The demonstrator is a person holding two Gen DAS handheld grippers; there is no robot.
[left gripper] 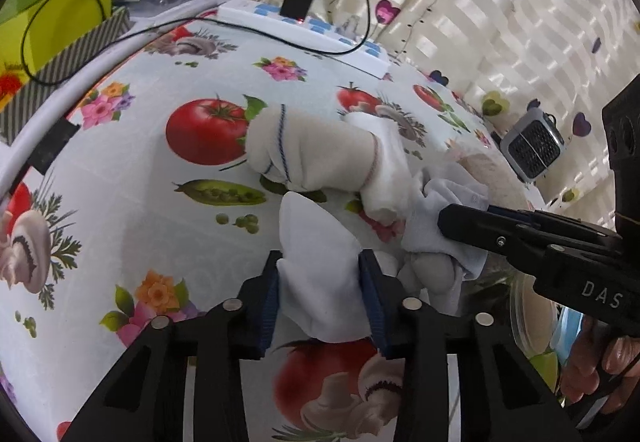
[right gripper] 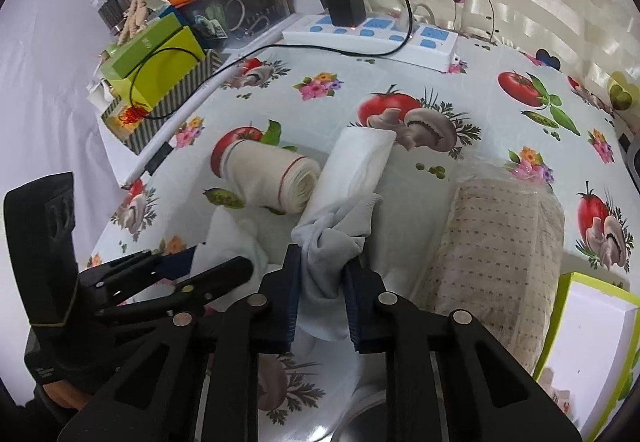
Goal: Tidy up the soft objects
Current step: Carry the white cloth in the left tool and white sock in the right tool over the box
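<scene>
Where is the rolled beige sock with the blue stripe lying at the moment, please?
The rolled beige sock lies on the tablecloth left of centre in the right wrist view, over a printed tomato, its open end against the white sock.

White power strip [right gripper: 372,35] (black charger [right gripper: 344,3] plugged in), striped box [right gripper: 160,109].

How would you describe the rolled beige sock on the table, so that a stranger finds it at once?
Start from the white power strip at the far edge of the printed tablecloth, then come toward the cameras to the small heap of socks. The rolled beige sock lies on its side at the heap's left, over a printed tomato. Unlike the loose white socks beside it, it is tightly rolled, with a thin blue stripe and a thin red one.
</scene>
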